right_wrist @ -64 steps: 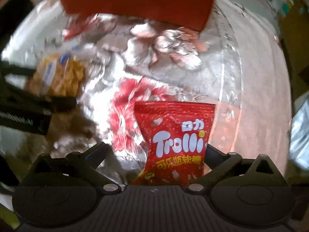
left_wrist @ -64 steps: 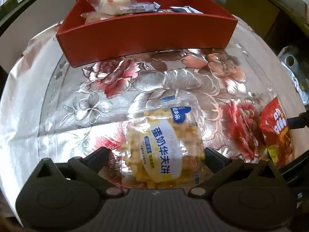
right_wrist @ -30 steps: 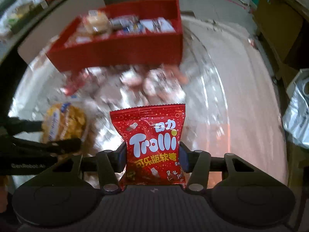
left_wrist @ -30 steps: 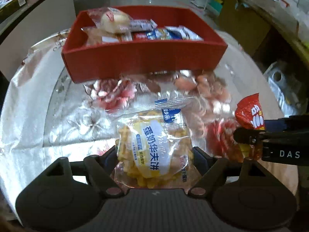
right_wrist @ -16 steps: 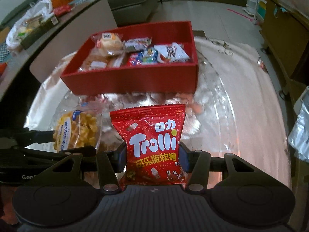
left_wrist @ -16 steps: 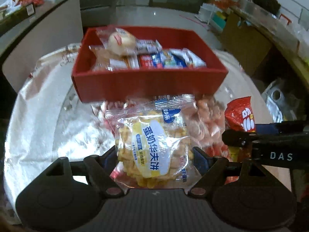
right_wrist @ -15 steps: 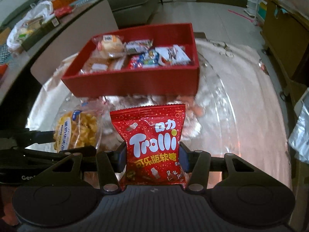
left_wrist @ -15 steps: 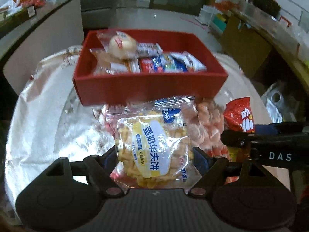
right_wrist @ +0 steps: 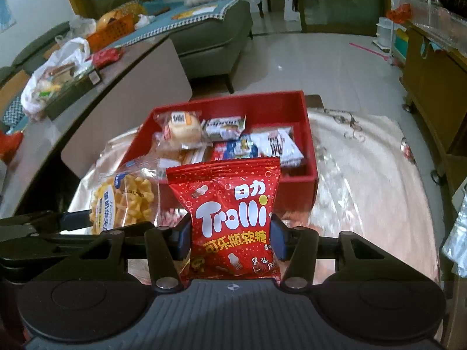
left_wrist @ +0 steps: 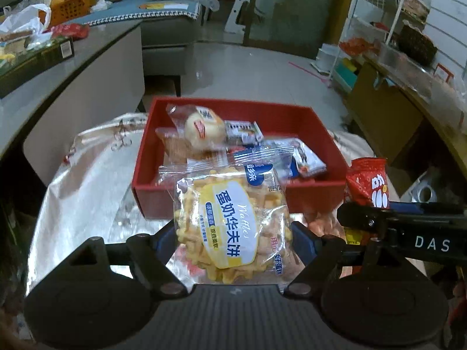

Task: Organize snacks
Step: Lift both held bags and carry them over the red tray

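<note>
**Q:** Two tools are in view. What does each one hold?

**A:** The left tool (left_wrist: pixel 233 240) is clamped on a clear waffle biscuit packet (left_wrist: pixel 230 221), its blue pads pressing the packet's two sides. The packet stands upright between them, yellow label facing the camera. The right tool (right_wrist: pixel 232 234) is clamped on a red Trolli gummy bag (right_wrist: pixel 230 218), also upright, squeezed in at the waist by the pads.

**Q:** Are the packets resting on anything?

**A:** No. Both hang clear of the surface (right_wrist: pixel 364 180), which is covered in a shiny floral cloth and lies below and ahead of the tools.

**Q:** Where is the container for the snacks?

**A:** A red box (left_wrist: pixel 329 188) sits on the surface just ahead of both tools. From the left tool, the top of the biscuit packet overlaps the box's near wall. From the right tool, the gummy bag's top edge covers part of that same wall.

**Q:** What is inside the box?

**A:** Several wrapped snacks: a round bun in clear wrap (right_wrist: pixel 185 129) at the far left, and a white bar wrapper (right_wrist: pixel 224 128) beside it. Blue, red and white packets fill the middle and right.

**Q:** How do the tools sit relative to each other?

**A:** Side by side and near. Each camera shows the other tool and its packet at the frame's edge.
</note>
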A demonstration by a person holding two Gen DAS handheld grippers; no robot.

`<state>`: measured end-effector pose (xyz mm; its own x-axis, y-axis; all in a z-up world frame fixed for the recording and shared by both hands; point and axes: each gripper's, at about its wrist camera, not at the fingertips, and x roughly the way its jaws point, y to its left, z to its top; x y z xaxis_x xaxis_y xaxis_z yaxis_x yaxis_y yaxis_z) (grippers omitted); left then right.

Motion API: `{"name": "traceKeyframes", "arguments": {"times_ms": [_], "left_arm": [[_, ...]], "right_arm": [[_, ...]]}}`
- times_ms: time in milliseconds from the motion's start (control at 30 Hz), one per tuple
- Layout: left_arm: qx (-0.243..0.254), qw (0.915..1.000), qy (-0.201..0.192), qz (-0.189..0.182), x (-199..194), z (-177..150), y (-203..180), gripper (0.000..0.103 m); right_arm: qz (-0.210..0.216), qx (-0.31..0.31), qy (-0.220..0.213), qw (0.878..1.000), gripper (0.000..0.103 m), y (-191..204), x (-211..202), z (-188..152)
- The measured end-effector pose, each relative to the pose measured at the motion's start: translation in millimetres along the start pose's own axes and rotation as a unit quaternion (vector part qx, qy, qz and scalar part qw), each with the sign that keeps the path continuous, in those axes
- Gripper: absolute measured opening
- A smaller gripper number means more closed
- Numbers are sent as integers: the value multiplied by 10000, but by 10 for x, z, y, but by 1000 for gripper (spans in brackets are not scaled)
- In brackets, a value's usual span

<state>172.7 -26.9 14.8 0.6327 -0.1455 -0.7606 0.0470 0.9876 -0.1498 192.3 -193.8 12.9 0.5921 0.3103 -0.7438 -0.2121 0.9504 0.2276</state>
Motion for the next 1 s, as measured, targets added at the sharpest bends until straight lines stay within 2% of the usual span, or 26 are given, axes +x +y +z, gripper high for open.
{"name": "traceKeyframes", "arguments": {"times_ms": [333, 767, 1000], "left_arm": [[31, 9989, -387, 252, 36, 317, -49, 73], [-91, 9973, -543, 494, 282, 705, -3, 73], [-130, 9968, -495, 606, 487, 851, -4, 72]], "right_arm": [[68, 70, -297, 9995, 60, -25, 38, 310], [121, 168, -475, 9987, 60, -21, 231, 675], [67, 198, -427, 9989, 60, -60, 393, 823]]}}
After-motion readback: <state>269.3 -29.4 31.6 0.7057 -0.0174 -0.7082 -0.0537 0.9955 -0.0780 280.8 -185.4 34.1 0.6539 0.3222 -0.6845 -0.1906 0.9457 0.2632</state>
